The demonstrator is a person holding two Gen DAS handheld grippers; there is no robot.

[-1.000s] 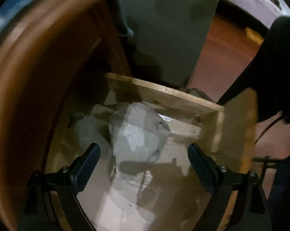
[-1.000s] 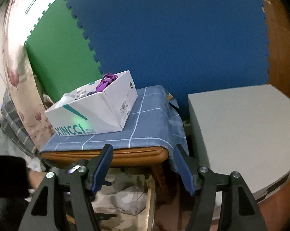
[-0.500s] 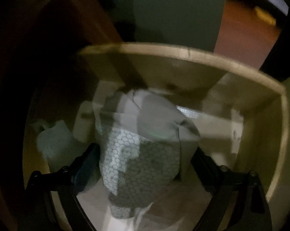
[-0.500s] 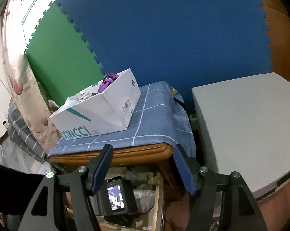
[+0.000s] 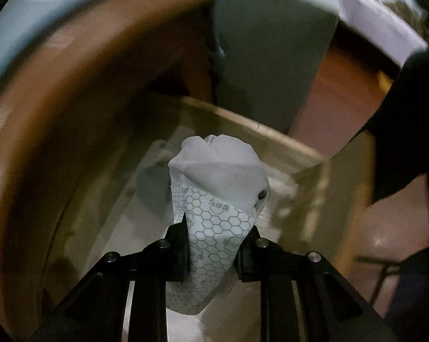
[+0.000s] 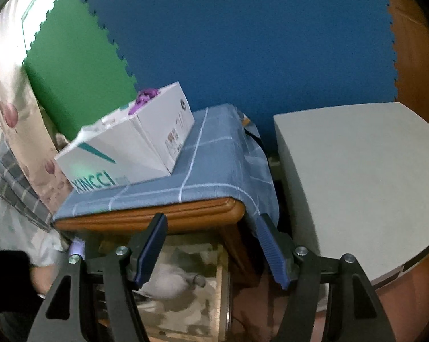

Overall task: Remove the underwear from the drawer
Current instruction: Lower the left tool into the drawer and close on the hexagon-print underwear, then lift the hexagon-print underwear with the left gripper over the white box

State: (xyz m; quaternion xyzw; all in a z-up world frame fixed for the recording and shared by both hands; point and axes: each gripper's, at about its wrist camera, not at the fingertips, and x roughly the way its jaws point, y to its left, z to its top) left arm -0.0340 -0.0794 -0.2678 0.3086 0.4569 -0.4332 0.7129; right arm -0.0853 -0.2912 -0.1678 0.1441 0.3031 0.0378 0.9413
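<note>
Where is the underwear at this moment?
In the left wrist view the underwear sits centre frame, pinched between the left tongs above the open wooden drawer.

Underwear (image 5: 220, 176) is showing soft matt cloth with honeycomb print; drawer (image 5: 274, 136) is showing bare unfinished wood; counter (image 6: 149, 216) edge is showing glossy varnish.

The left gripper (image 5: 214, 252) is built of matte black struts that fan out into a triangular frame, with round silver screws set at the joints. The same black frame with triangular cut-outs and silver screw heads is seen on the right gripper (image 6: 211, 252); its jaws are faced with dark blue ribbed pads. A black sleeve (image 6: 6, 279) is worn by the person, and dark clothing (image 5: 408, 131) is seen at the frame's right edge.
</note>
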